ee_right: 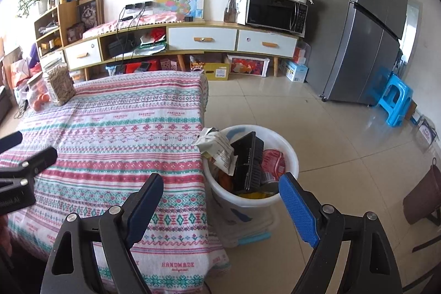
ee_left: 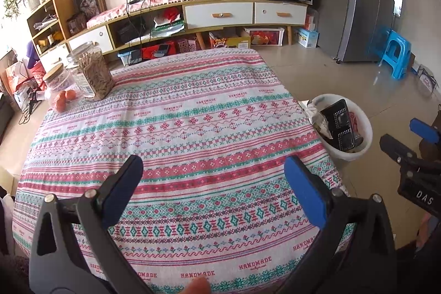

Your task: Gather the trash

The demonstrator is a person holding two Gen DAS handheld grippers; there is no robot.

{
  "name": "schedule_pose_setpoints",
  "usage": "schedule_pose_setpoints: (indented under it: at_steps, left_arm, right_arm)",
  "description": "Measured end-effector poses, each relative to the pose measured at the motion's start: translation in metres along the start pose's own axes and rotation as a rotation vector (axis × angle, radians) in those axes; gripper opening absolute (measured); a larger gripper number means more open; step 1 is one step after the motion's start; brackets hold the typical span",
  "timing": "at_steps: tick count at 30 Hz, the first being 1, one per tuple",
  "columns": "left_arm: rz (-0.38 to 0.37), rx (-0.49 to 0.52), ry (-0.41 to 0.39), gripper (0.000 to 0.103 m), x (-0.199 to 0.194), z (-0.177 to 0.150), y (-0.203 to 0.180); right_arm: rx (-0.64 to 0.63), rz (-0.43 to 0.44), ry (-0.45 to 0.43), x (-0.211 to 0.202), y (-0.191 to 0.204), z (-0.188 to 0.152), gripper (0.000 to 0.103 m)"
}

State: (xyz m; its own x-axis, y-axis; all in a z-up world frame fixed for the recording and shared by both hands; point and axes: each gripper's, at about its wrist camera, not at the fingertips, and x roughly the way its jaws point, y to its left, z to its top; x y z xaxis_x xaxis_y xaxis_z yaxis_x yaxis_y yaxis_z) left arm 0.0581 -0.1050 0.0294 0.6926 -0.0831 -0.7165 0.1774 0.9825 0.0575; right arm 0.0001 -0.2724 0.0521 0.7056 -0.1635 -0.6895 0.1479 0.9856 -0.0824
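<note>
Both the right claw (ee_right: 220, 200) and left claw (ee_left: 215, 183) are spread, pinching nothing. The trash sits in the white bucket (ee_right: 286, 153) beside the worktop (ee_right: 115, 134): crumpled paper (ee_right: 217, 148), light, soft; black tray (ee_right: 248, 161), stiff, best pinched by its rim.

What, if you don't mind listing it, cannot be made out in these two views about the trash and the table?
- White bucket: lower contents hidden under the black tray and crumpled paper in the right wrist view.
- Table: near edge cut off by the left gripper in the left wrist view.
- Smaller jar: contents too small and blurred.
</note>
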Motion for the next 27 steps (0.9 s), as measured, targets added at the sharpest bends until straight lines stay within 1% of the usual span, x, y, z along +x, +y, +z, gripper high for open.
schedule_pose_setpoints:
  at_steps: [7,27]
  left_arm:
    - [-0.006,-0.009,0.015,0.102,0.0008,-0.0027,0.0013]
    - [-0.035,-0.007,0.047,0.102,0.0043,-0.0051,-0.001]
  right_arm:
    - [-0.017,0.005,-0.008,-0.0002,0.0053,0.0008,0.087]
    - [-0.003,0.005,-0.027,-0.0036,0.004,0.0033,0.087]
